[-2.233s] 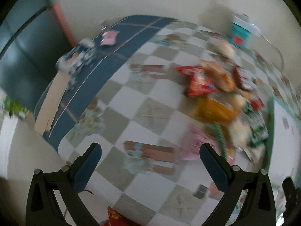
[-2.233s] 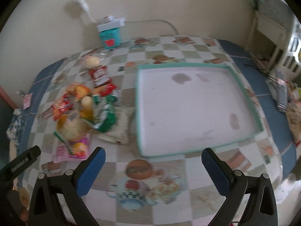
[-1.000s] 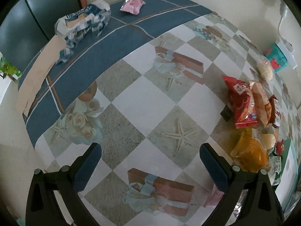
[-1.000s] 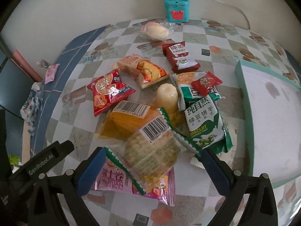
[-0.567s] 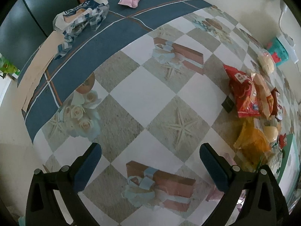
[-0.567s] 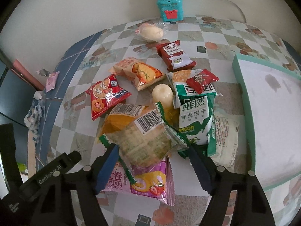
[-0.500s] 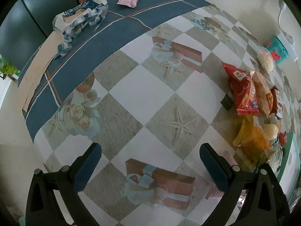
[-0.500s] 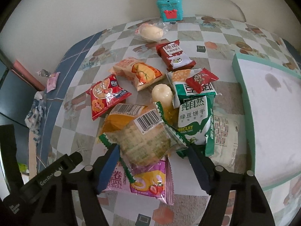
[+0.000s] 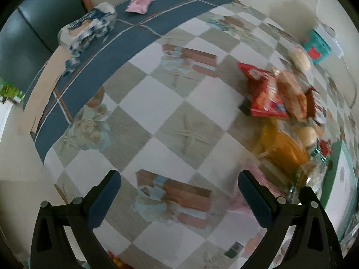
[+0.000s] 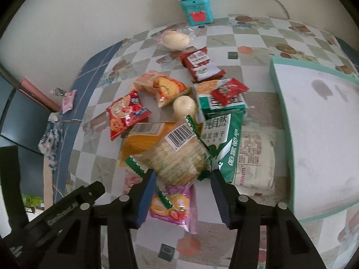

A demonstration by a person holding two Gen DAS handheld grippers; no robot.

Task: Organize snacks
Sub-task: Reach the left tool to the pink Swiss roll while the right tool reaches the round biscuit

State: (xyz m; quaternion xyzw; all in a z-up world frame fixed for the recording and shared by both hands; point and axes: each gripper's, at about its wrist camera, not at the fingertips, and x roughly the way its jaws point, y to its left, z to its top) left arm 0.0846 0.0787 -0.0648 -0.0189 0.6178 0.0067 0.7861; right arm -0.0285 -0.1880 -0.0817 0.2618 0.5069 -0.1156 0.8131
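A heap of wrapped snacks lies on a table [image 10: 253, 44] with a checked cloth, near its back edge by the wall. The right gripper [image 10: 182, 174] points down at the heap, its jaws closing around a clear cracker packet [image 10: 179, 157] with a green zigzag border; the pads are at the packet's sides, and firm contact cannot be told. A teal-rimmed tray [image 10: 289, 139] sits just right of the heap. The left gripper [image 9: 179, 179] hovers over bare cloth near the table's left edge, jaws wide open and empty

Pink snack packet [image 10: 170, 204] half under cracker pack [image 10: 179, 157]
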